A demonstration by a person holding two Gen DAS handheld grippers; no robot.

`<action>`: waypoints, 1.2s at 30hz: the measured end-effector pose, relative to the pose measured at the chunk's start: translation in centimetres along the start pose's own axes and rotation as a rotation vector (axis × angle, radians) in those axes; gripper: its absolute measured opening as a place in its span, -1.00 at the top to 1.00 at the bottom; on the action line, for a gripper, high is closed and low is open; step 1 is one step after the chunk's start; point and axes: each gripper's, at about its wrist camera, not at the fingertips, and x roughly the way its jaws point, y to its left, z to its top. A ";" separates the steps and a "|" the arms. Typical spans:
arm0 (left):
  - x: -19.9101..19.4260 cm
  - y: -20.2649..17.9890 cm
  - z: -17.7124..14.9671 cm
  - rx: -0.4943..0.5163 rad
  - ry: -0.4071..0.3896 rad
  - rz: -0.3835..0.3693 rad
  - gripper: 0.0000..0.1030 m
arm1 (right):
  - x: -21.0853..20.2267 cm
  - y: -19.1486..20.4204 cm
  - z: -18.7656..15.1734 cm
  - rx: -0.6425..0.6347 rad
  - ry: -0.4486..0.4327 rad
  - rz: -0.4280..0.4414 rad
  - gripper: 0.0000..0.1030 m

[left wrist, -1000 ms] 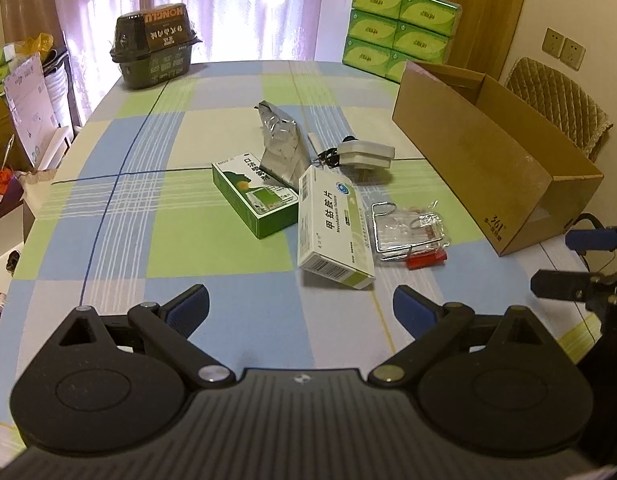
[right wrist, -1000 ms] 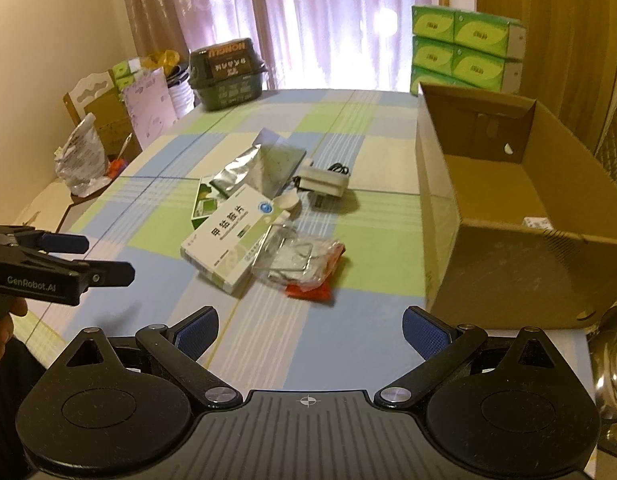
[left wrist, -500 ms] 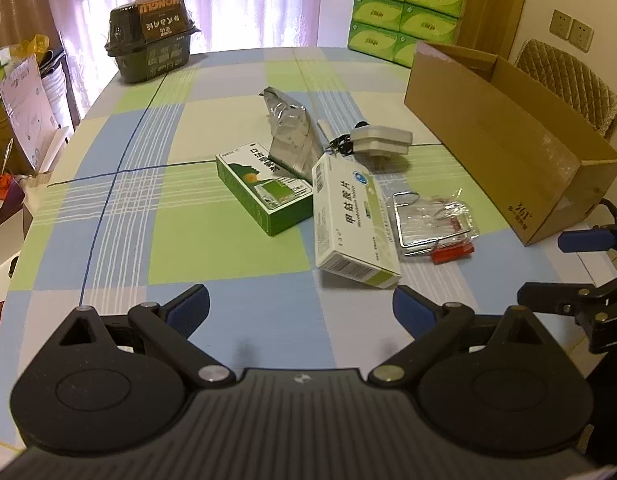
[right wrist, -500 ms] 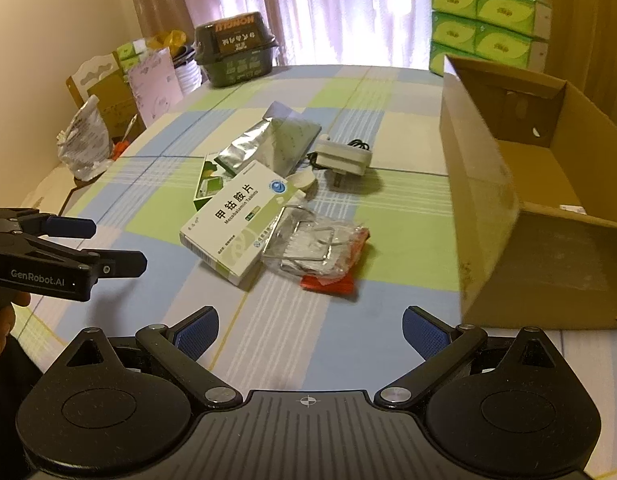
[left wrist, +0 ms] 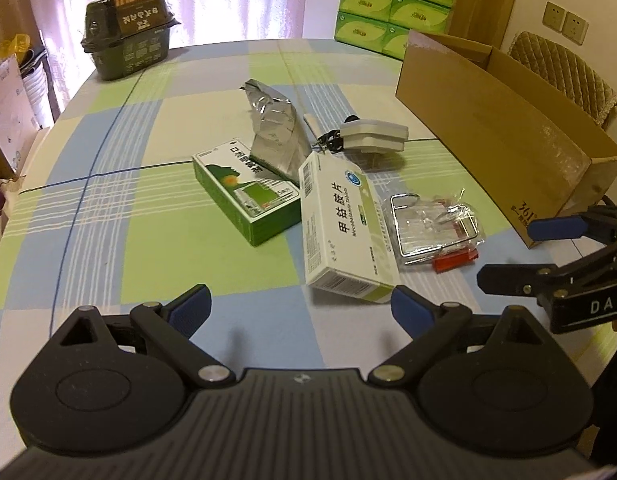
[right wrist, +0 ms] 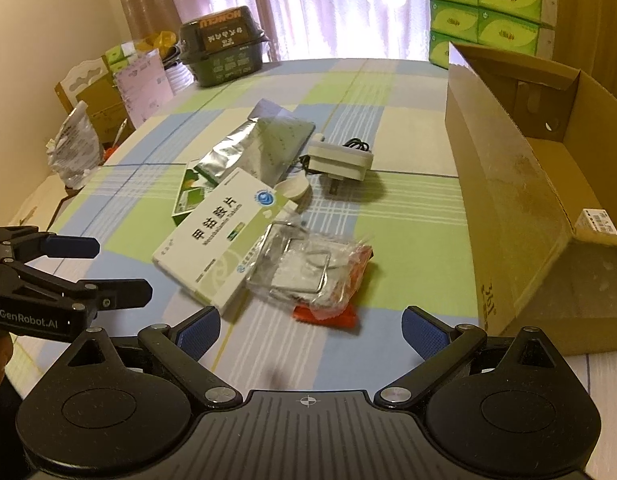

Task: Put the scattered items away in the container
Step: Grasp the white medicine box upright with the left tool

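Scattered on the checked tablecloth lie a white medicine box [left wrist: 342,230] [right wrist: 216,236], a green box [left wrist: 246,190] [right wrist: 188,192], a silver foil pouch [left wrist: 274,136] [right wrist: 252,148], a white plug adapter [left wrist: 374,136] [right wrist: 340,160] and a clear bag with a wire rack [left wrist: 432,228] [right wrist: 312,272]. The open cardboard box [left wrist: 500,128] [right wrist: 504,184] stands on the right. My left gripper [left wrist: 300,308] is open just short of the white box. My right gripper [right wrist: 310,328] is open just short of the clear bag. Both are empty.
A dark food container [left wrist: 128,32] [right wrist: 222,46] sits at the table's far left. Green tissue packs [left wrist: 392,4] [right wrist: 488,8] are stacked at the far end. A padded chair [left wrist: 564,68] stands behind the cardboard box. Bags and cartons [right wrist: 92,120] crowd the left side off the table.
Both grippers have moved forward toward the scattered items, which now look larger and closer. Both stay open, and nothing on the table has moved.
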 end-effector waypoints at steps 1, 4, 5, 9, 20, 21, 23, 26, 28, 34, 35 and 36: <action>0.3 0.0 0.2 0.003 0.001 -0.002 -0.83 | 0.1 -0.1 0.1 0.001 0.000 0.000 -0.99; 1.2 -0.1 0.6 0.005 0.006 -0.014 -0.81 | 0.5 -0.4 0.2 0.002 0.004 -0.002 -0.99; 1.5 0.0 0.8 0.000 0.010 -0.023 -0.79 | 0.5 -0.5 0.1 0.002 0.006 -0.002 -0.99; 2.7 0.2 1.6 -0.027 0.023 -0.070 -0.72 | 0.9 -0.8 -0.1 0.007 0.015 -0.004 -0.99; 6.1 0.2 2.5 -0.103 0.084 -0.140 -0.05 | 1.8 -1.3 -0.4 0.021 0.022 -0.007 -0.99; 6.1 0.2 2.5 -0.112 0.078 -0.152 0.06 | 1.8 -1.4 -0.4 0.023 0.021 -0.008 -0.99; 5.7 -0.1 2.4 -0.108 0.067 -0.148 0.18 | 1.8 -1.5 -0.4 0.024 0.018 -0.010 -0.99; 4.7 -0.4 2.6 -0.083 0.046 -0.137 0.34 | 1.8 -1.5 -0.4 0.030 0.011 -0.008 -0.99; 3.8 -0.5 2.5 -0.056 0.037 -0.128 0.43 | 1.7 -1.5 -0.3 0.031 0.007 -0.006 -0.99; 0.7 -1.3 0.9 0.111 0.018 -0.030 0.57 | 1.7 -1.1 0.0 0.033 -0.008 0.006 -0.99; 0.3 -1.4 0.5 0.135 0.018 -0.007 0.57 | 1.8 -1.0 0.1 0.034 -0.011 0.006 -0.99; 0.0 -1.3 0.2 0.151 0.019 0.010 0.57 | 1.9 -0.8 0.2 0.034 -0.015 0.003 -0.99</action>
